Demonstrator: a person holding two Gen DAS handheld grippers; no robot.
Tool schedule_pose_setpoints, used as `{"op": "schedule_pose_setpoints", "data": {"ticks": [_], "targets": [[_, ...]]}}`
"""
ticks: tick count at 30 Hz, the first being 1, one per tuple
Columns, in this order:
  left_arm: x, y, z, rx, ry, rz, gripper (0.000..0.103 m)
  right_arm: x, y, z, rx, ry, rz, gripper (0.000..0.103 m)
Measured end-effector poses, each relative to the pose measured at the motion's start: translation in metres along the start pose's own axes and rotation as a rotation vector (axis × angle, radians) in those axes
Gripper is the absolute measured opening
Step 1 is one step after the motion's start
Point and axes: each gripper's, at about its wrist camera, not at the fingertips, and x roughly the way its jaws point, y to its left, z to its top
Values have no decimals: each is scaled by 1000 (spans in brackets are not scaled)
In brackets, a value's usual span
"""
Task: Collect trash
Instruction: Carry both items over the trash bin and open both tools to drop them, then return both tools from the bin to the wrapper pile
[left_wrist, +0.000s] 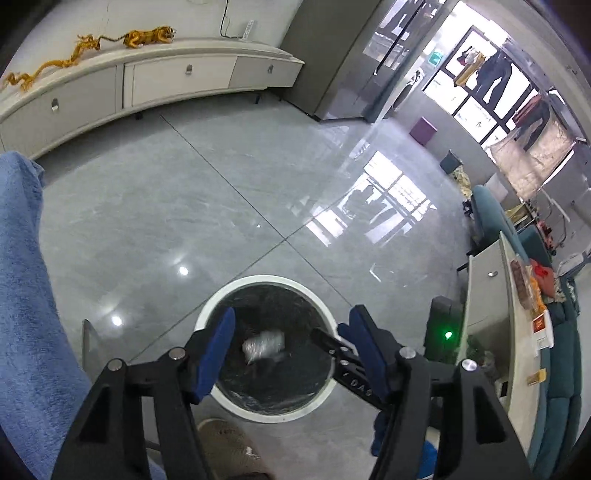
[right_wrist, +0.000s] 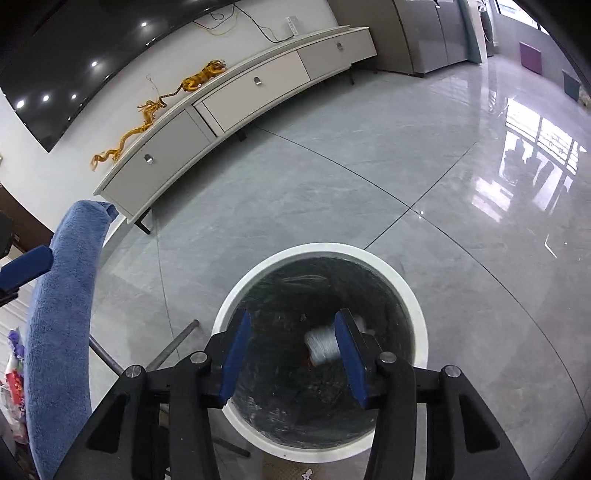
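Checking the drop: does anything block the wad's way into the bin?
Nothing visible does. The blurred whitish wad shows inside the white bin, below the open right hand-held gripper; the bin mouth is uncovered.

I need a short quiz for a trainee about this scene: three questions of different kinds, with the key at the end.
1. True or false: the right gripper holds the crumpled trash.
2. The bin is lined with: A) a black bag, B) a blue towel, C) nothing.
3. Fill in: the blue towel lies to the ___ of the bin in the right wrist view.

Key:
1. False. Its jaws stand apart and empty above the bin; the pale, blurred trash is inside the bin. The left gripper is open too.
2. A.
3. Left.
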Motion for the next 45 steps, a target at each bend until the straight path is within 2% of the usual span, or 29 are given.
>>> {"op": "schedule_pose_setpoints", "data": {"ticks": [3, 8, 12, 16, 19, 21, 33, 42, 45], "targets": [[-19, -2, -4, 8, -44, 33, 63, -12, 7, -1, -17, -9, -7, 46], [-83, -3, -19, 4, -204, 63, 63, -39, 35, 4, -113, -58, -4, 46], [-130, -12, -36, 61, -229, 102, 63, -75, 69, 6, -180, -131, 21, 46], [-181, -13, -57, 72, -296, 143, 63, -117, 108, 0, -231, -210, 59, 46], [-221, -9, -76, 79, -362, 201, 63, -144, 136, -8, -267, -252, 92, 46], [-240, -3, -86, 73, -377, 219, 63, -158, 155, -12, -293, -272, 114, 46], [-356, 86, -190, -37, -488, 428, 62, -219, 264, -39, -459, -367, 237, 46], [-392, 170, -259, -223, -499, 509, 61, -215, 319, -63, -562, -335, 300, 46], [-393, 198, -274, -288, -486, 501, 57, -203, 332, -69, -580, -300, 321, 46]]}}
